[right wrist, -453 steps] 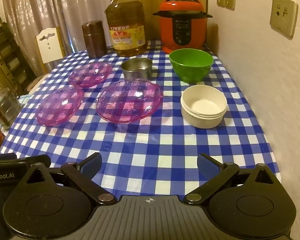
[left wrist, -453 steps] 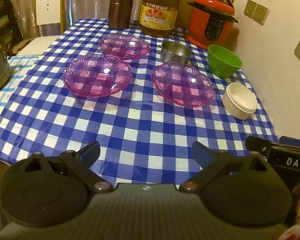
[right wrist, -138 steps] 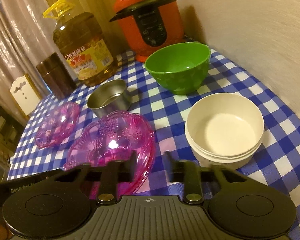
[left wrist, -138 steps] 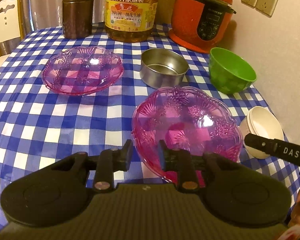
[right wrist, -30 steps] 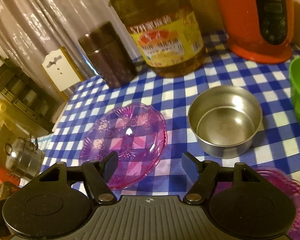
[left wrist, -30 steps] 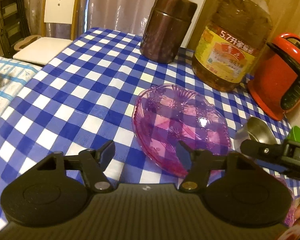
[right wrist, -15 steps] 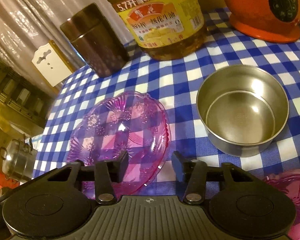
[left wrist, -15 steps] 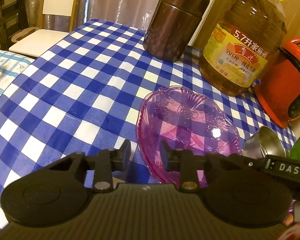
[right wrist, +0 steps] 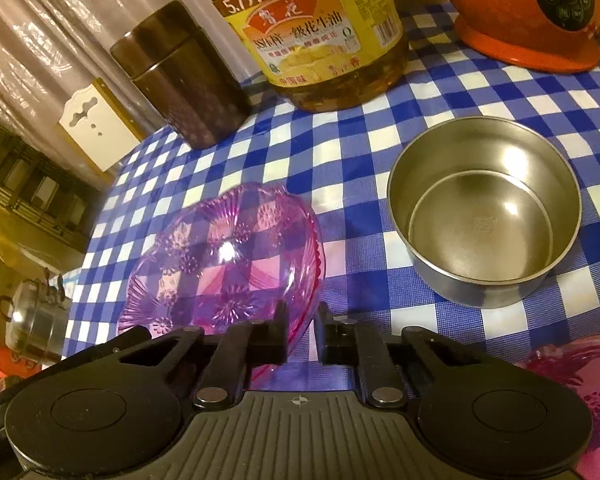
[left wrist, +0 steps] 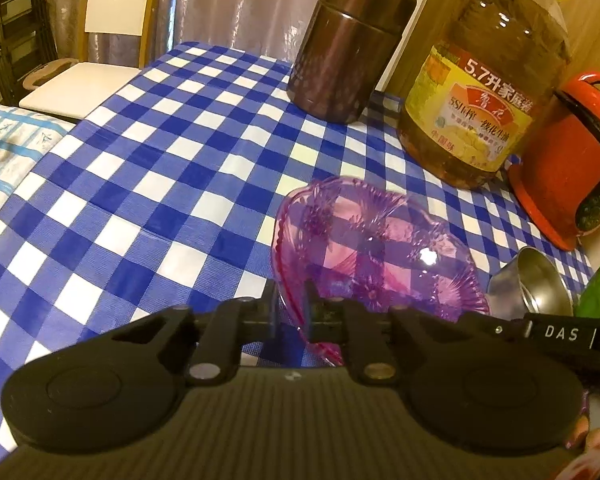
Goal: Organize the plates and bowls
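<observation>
— What lies beyond the fingers?
— A checked tabletop (left wrist: 148, 184): chair (left wrist: 112, 12) far left, brown canister (left wrist: 348, 40), oil jug (left wrist: 488, 92), steel bowl (right wrist: 484, 216), red cooker (left wrist: 568, 160) rightmost.
— And the grips?
— Left gripper (left wrist: 291, 312) and right gripper (right wrist: 302, 332) each pinch the pink plate (left wrist: 372, 252) rim, fingers nearly closed.

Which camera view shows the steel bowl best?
The right wrist view: the steel bowl sits whole, with its inside visible, beside the pink plate. The left wrist view shows only part of it, at the right edge.
</observation>
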`<state>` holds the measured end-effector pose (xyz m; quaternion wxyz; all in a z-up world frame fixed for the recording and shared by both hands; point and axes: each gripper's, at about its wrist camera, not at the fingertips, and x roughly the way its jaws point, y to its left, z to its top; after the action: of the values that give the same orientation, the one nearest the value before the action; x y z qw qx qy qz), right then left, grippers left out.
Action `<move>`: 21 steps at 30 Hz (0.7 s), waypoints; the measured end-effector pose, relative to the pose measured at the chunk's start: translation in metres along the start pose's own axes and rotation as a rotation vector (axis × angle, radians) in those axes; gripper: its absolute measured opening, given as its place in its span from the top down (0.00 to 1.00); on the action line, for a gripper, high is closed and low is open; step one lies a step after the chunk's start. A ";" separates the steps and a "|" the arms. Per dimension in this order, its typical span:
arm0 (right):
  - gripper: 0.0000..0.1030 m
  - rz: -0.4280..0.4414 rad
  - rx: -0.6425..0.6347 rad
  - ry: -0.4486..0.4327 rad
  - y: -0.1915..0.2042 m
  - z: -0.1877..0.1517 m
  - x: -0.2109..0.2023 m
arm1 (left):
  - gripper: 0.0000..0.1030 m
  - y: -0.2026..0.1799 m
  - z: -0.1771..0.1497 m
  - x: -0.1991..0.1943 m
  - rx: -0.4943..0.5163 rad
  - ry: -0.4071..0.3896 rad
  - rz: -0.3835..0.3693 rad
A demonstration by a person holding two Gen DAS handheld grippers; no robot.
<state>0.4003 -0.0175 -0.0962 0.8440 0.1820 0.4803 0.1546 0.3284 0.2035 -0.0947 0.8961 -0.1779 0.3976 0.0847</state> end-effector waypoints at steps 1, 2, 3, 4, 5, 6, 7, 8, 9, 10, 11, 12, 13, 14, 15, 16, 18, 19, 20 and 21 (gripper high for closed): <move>0.87 0.001 -0.003 0.000 0.001 -0.001 -0.002 | 0.89 0.000 0.000 -0.003 0.001 0.000 -0.001; 0.87 0.001 -0.005 -0.002 0.001 -0.002 -0.005 | 0.89 0.001 0.000 -0.006 0.002 -0.002 -0.003; 0.87 0.002 -0.008 -0.003 0.002 -0.003 -0.006 | 0.89 0.001 -0.001 -0.009 0.006 -0.004 -0.001; 0.87 0.004 -0.010 -0.005 0.003 -0.004 -0.009 | 0.89 0.001 -0.001 -0.014 0.010 -0.007 0.000; 0.87 0.006 -0.012 -0.006 0.004 -0.005 -0.012 | 0.89 0.001 -0.002 -0.017 0.011 -0.011 0.001; 0.87 0.007 -0.015 -0.009 0.005 -0.006 -0.016 | 0.89 0.001 -0.003 -0.022 0.010 -0.013 0.001; 0.87 0.008 -0.020 -0.012 0.007 -0.008 -0.020 | 0.89 0.002 -0.004 -0.027 0.008 -0.015 0.001; 0.87 0.009 -0.025 -0.015 0.008 -0.009 -0.023 | 0.89 0.002 -0.005 -0.031 0.006 -0.018 0.000; 0.87 0.011 -0.031 -0.018 0.010 -0.011 -0.028 | 0.89 0.003 -0.006 -0.037 0.003 -0.022 0.000; 0.87 0.015 -0.035 -0.021 0.011 -0.013 -0.033 | 0.89 0.002 -0.008 -0.043 0.000 -0.028 -0.001; 0.87 0.018 -0.039 -0.023 0.012 -0.015 -0.039 | 0.89 0.001 -0.008 -0.049 -0.002 -0.032 -0.002; 0.87 0.021 -0.043 -0.027 0.013 -0.018 -0.046 | 0.89 -0.001 -0.010 -0.055 -0.003 -0.037 -0.001; 0.87 0.023 -0.048 -0.031 0.014 -0.020 -0.052 | 0.90 -0.003 -0.012 -0.063 -0.002 -0.043 -0.001; 0.87 0.025 -0.054 -0.036 0.015 -0.022 -0.058 | 0.90 -0.006 -0.014 -0.070 0.005 -0.050 0.000; 0.87 0.026 -0.059 -0.042 0.015 -0.025 -0.065 | 0.89 -0.009 -0.016 -0.077 0.012 -0.055 0.001; 0.87 0.028 -0.063 -0.048 0.016 -0.027 -0.072 | 0.89 -0.013 -0.019 -0.084 0.020 -0.059 0.000; 0.87 0.029 -0.063 -0.058 0.015 -0.033 -0.088 | 0.89 -0.018 -0.025 -0.098 0.018 -0.063 -0.012; 0.87 0.032 -0.057 -0.063 0.013 -0.036 -0.097 | 0.89 -0.020 -0.028 -0.106 0.010 -0.064 -0.021; 0.87 0.033 -0.052 -0.069 0.011 -0.039 -0.106 | 0.89 -0.023 -0.031 -0.112 0.006 -0.066 -0.030; 0.87 0.033 -0.049 -0.075 0.010 -0.043 -0.115 | 0.90 -0.026 -0.034 -0.120 0.004 -0.069 -0.038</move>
<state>0.3054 -0.0522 -0.0253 0.8629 0.1749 0.4412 0.1733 0.2326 0.1647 -0.0204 0.9111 -0.1807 0.3632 0.0732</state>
